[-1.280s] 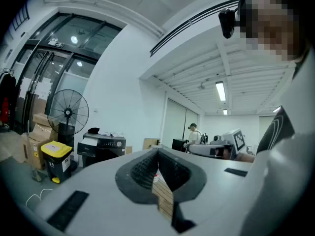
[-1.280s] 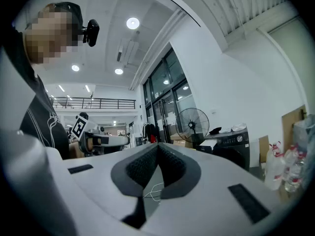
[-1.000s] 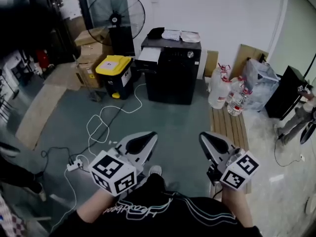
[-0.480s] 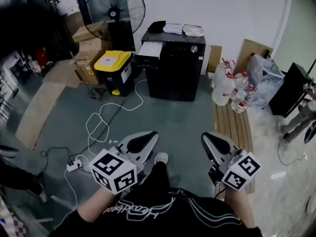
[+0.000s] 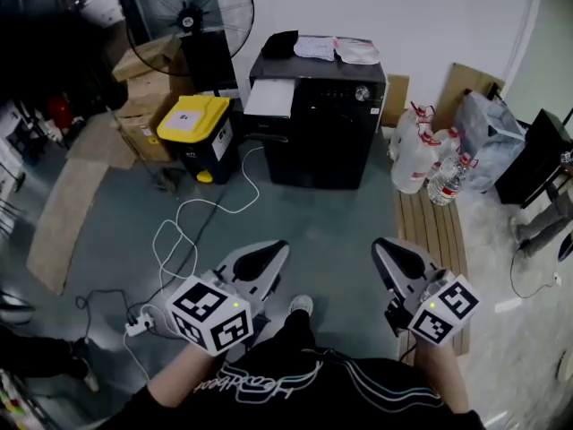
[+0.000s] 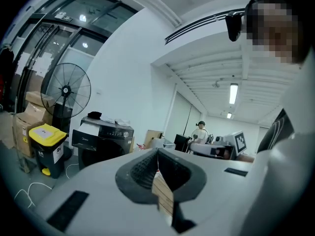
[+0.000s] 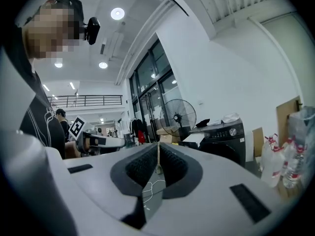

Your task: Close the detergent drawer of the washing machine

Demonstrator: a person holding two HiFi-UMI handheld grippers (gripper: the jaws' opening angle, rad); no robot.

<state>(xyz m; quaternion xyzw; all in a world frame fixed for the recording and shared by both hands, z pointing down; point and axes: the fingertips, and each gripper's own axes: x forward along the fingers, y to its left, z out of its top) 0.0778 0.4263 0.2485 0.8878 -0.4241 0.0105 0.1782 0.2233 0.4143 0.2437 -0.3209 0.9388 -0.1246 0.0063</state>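
Note:
The black washing machine [image 5: 327, 128] stands against the far wall, a couple of metres ahead of me. Its detergent drawer [image 5: 269, 98] is pulled out at the upper left, white top showing. Both grippers hang low in front of my body, far short of the machine. My left gripper [image 5: 271, 249] is shut with nothing in it, and my right gripper [image 5: 385, 246] is shut and empty too. The left gripper view has the washing machine [image 6: 101, 139] at mid-left with the drawer [image 6: 87, 128] sticking out. In the right gripper view the washing machine [image 7: 224, 136] lies right of the jaws.
A yellow-lidded bin [image 5: 192, 133], cardboard boxes [image 5: 143, 83] and a standing fan [image 5: 188, 12] sit left of the machine. White cables and a power strip [image 5: 137, 326] trail over the floor at the left. Water bottles [image 5: 421, 159] and a wooden pallet [image 5: 434, 231] lie to the right.
I have stepped a little closer: the washing machine sits larger and lower in the head view. Both grippers stay shut in the same pose.

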